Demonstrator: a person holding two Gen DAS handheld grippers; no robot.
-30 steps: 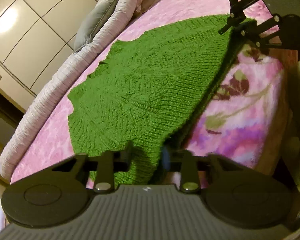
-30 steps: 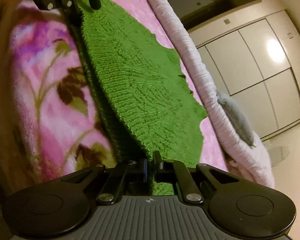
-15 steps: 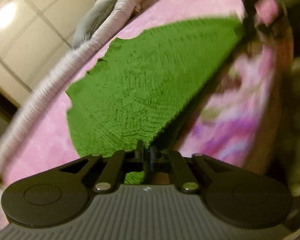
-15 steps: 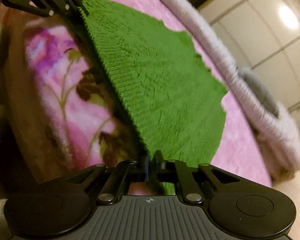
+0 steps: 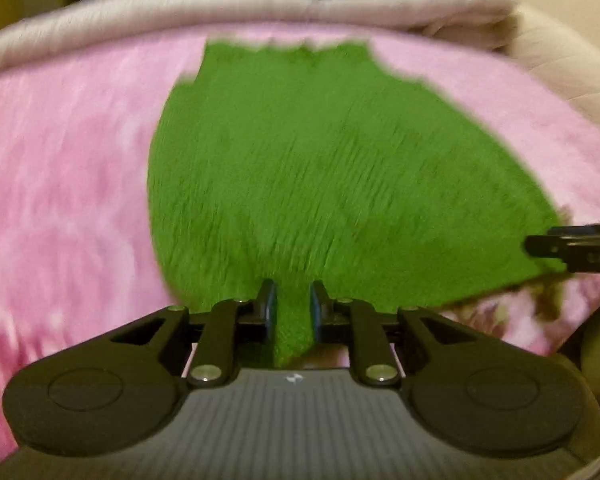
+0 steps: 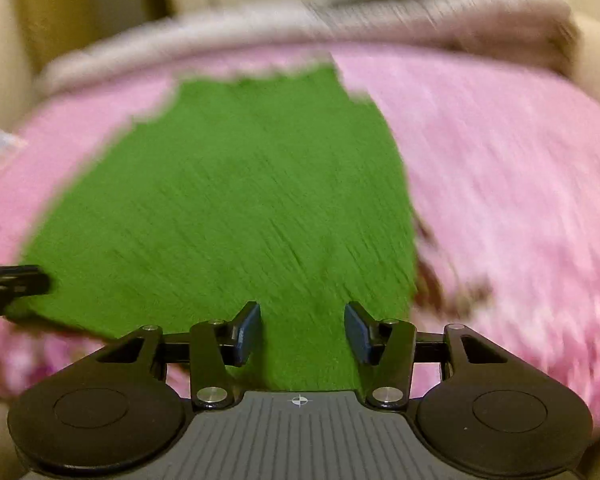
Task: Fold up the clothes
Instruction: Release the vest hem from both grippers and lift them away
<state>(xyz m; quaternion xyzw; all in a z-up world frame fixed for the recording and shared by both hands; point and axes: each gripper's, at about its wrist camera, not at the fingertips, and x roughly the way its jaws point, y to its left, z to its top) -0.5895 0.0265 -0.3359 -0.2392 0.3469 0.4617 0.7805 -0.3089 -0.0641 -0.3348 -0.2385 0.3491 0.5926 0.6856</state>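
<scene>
Lying across the pink blanket (image 5: 60, 168), the green knit garment (image 5: 320, 168) filled the middle of both blurred frames. The left gripper (image 5: 292, 308) had a narrow gap, green cloth between its fingers; whether it pinched, I couldn't tell. The right gripper (image 6: 302, 330) stood spread wide over the near hem.

A green knitted garment (image 5: 332, 184) is spread flat on the pink blanket (image 5: 60, 184) of a bed. Its far edge is seen ragged, possibly scalloped, though the blur hinders certainty. Its near edge is seen between the left tongs (image 5: 292, 307) and the right tongs (image 6: 303, 332).
</scene>
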